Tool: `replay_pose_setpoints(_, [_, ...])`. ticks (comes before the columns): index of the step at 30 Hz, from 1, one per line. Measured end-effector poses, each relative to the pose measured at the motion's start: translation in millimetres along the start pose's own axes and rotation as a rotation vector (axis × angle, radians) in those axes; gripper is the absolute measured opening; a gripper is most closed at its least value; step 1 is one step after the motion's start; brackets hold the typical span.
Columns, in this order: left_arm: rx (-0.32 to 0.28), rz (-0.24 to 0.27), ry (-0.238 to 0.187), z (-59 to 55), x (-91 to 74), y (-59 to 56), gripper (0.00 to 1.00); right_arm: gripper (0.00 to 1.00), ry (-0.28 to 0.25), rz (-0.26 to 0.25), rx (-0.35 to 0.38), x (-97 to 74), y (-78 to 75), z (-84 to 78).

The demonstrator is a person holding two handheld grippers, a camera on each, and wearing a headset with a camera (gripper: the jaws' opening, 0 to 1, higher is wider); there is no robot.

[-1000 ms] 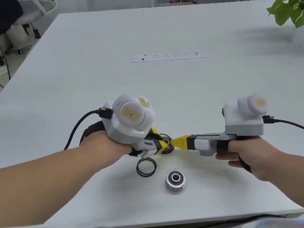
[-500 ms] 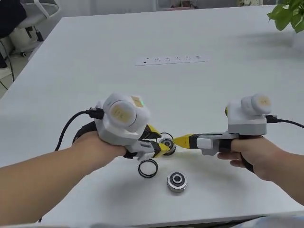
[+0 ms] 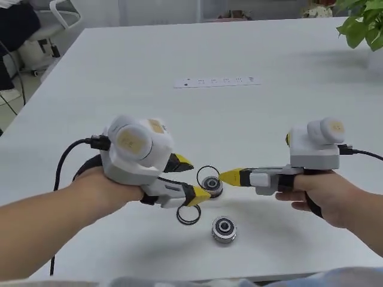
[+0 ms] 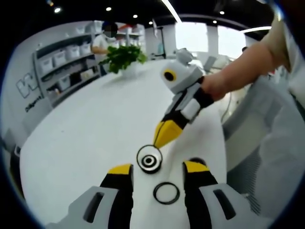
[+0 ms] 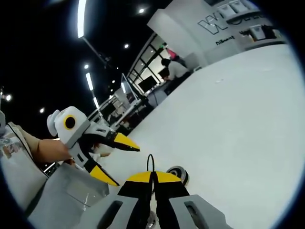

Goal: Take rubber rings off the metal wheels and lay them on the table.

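A thin black rubber ring [image 3: 207, 173] stands up over a small metal wheel [image 3: 211, 186] on the white table [image 3: 251, 131]. My right gripper [image 3: 228, 175] is shut on this ring, which shows as a black loop [image 5: 149, 164] above its closed tips [image 5: 153, 179], with the wheel [image 5: 179, 174] just beyond. I cannot tell whether the ring still touches the wheel. My left gripper [image 3: 190, 178] is open left of the wheel, and the wheel [image 4: 149, 160] lies just ahead of its spread tips [image 4: 157, 169]. A loose ring [image 3: 188, 214] lies flat nearby, and a second wheel [image 3: 223, 228] sits near the table's front edge.
A white power strip [image 3: 218, 82] lies farther back on the table. A green plant [image 3: 362, 18] stands at the far right corner. An office chair [image 3: 51, 24] is beyond the table's left side. A black cable [image 3: 63, 164] trails from the left gripper.
My left gripper has opened and drawn back to the left of the wheel. The right gripper keeps its hold, and the ring now stands up as a loop above the wheel.
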State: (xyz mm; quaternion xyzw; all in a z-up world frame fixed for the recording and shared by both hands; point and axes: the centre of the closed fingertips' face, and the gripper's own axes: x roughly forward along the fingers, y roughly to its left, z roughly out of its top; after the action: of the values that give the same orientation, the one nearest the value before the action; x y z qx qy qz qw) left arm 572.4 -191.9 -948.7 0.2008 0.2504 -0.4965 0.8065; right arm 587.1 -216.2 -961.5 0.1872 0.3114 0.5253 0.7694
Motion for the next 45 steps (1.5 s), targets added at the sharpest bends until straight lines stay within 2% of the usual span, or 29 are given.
replay_pose_setpoints(14, [-0.045, 0.025, -0.026, -3.6, -33.0, -5.9, 0.59, 0.0, 0.02, 0.036, -0.012, 2.5, 17.6, -1.6])
replay_pose_setpoints(23, [-0.068, 0.02, -0.032, -8.6, -45.1, -14.4, 0.69, 0.0, 0.042, 0.046, -0.01, 4.9, 22.5, -6.1])
replay_pose_setpoints(33, [-0.112, 0.045, -0.049, -13.1, -60.7, -16.6, 0.77, 0.0, 0.081, 0.06, -0.006, 11.6, 27.1, -14.8])
replay_pose_setpoints(35, [-0.118, 0.052, -0.051, -15.8, -63.0, -13.8, 0.78, 0.0, 0.089, 0.064, -0.004, 13.3, 27.9, -16.5])
replay_pose_setpoints(45, [-0.15, 0.081, -0.049, -28.0, -73.9, -15.6, 0.82, 0.0, 0.139, 0.078, 0.015, 23.6, 27.7, -26.7])
